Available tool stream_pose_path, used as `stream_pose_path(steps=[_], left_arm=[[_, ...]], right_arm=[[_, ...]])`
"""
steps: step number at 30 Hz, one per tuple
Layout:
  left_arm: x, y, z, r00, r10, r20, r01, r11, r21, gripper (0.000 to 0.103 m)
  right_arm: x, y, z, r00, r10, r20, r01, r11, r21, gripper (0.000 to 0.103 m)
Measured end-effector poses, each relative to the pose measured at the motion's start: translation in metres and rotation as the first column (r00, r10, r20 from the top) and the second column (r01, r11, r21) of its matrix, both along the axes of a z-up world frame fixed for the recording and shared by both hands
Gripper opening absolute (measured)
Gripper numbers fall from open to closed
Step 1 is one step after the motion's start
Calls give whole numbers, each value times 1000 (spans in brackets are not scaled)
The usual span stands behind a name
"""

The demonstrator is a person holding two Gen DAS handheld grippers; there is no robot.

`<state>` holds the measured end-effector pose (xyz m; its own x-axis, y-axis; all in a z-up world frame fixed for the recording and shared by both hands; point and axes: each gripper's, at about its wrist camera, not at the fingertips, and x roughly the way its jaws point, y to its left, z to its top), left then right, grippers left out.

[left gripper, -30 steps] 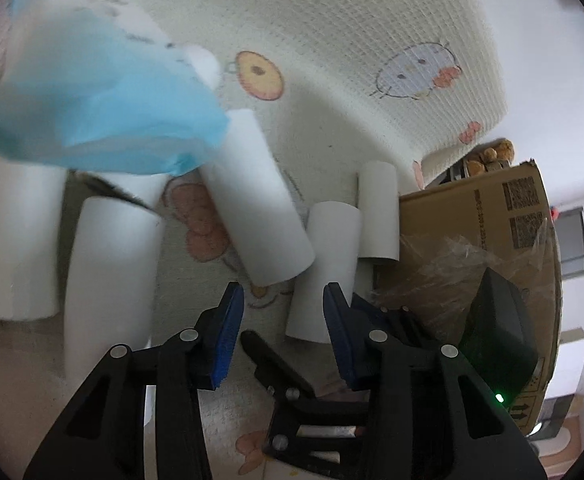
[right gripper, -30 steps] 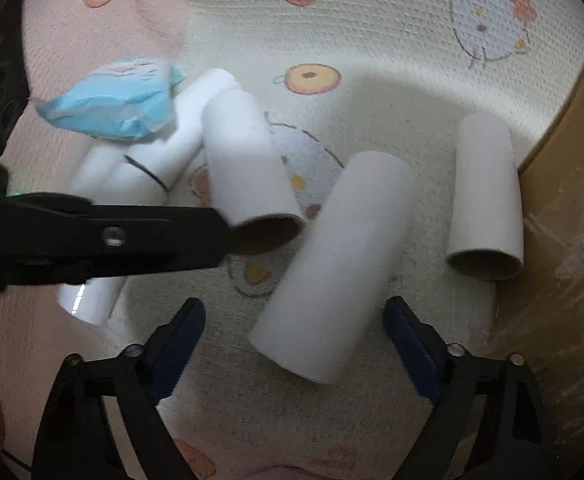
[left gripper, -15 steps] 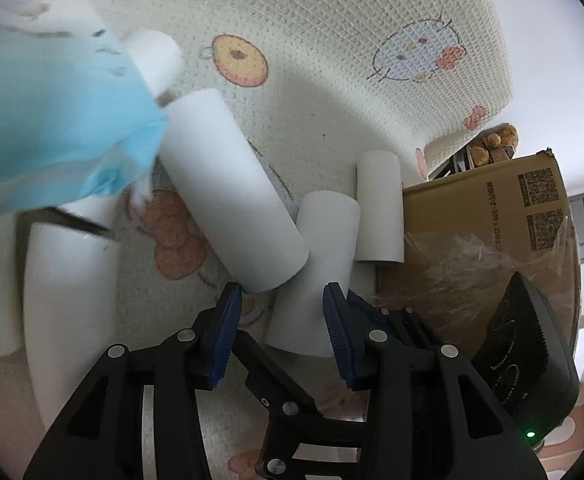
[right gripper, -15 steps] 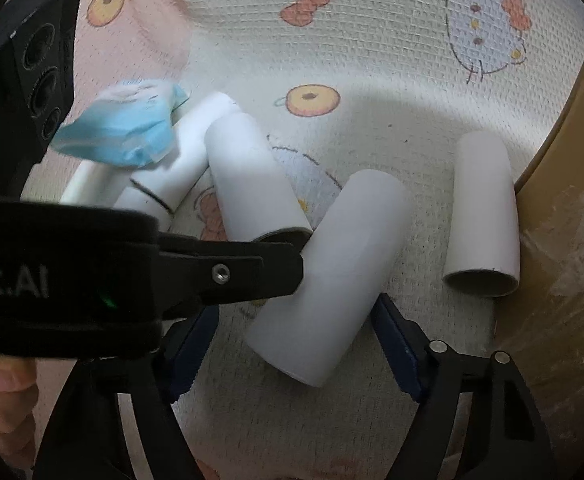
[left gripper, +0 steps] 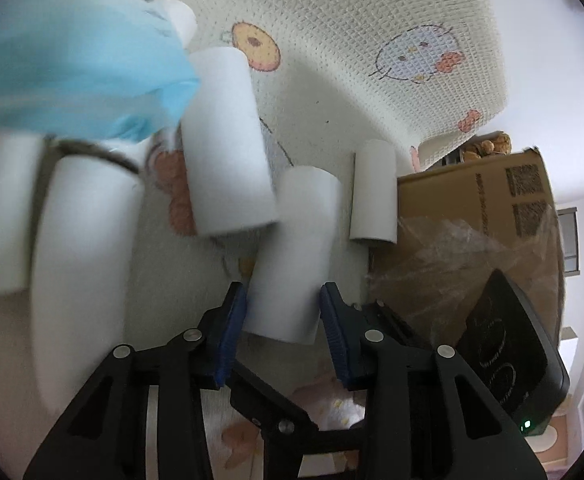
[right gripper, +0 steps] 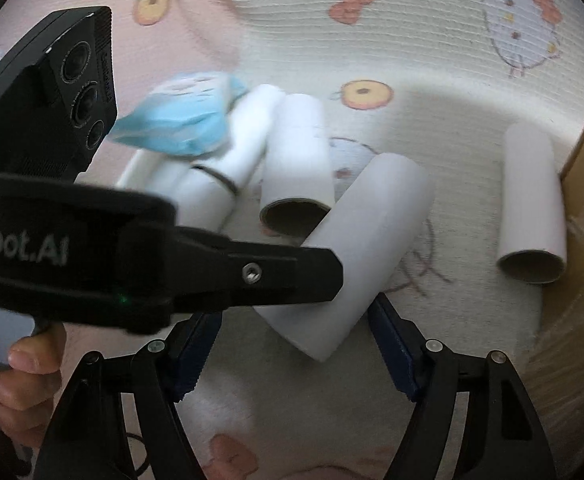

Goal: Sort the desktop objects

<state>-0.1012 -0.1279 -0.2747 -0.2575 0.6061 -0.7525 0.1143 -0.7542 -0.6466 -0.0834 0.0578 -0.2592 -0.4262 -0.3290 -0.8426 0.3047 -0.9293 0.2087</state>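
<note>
- A white cardboard tube (left gripper: 292,252) lies slanted on a cartoon-print mat (left gripper: 351,40), its near end between the blue pads of the left gripper (left gripper: 282,312).
- The left gripper stands partly open, one pad on each side of the tube's near end; whether the pads press the tube cannot be told.
- In the right wrist view the same tube (right gripper: 363,240) lies between the fingers of the right gripper (right gripper: 292,344), which is spread wide and holds nothing; the left gripper's black body (right gripper: 152,264) crosses in front and covers the tube's lower left part.
- A second tube (right gripper: 297,168) lies just beside the first, its open brown end (right gripper: 292,216) facing the camera.
- A third tube (right gripper: 531,208) lies apart to the right, next to a cardboard box (left gripper: 491,208) wrapped partly in clear film.
- More white tubes (right gripper: 196,184) lie bunched at the left, with a light blue packet (right gripper: 176,124) resting on top of them.
- A hand (right gripper: 24,372) grips the left tool's handle at the lower left.
</note>
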Motion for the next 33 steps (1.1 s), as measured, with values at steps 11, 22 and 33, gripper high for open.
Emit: stream_pose_path(steps=[11, 22, 33], left_arm=[[54, -18, 28, 997, 68, -22, -70, 988, -139, 40], [63, -52, 8, 980, 175, 93, -162, 978, -135, 39], [59, -67, 33, 980, 191, 56, -183, 976, -119, 40]], right_arm=[[29, -29, 13, 967, 253, -28, -255, 964, -74, 75], [14, -24, -16, 953, 271, 136, -221, 928, -301, 75], [-7, 11, -34, 928, 183, 323, 30, 830, -557, 75]])
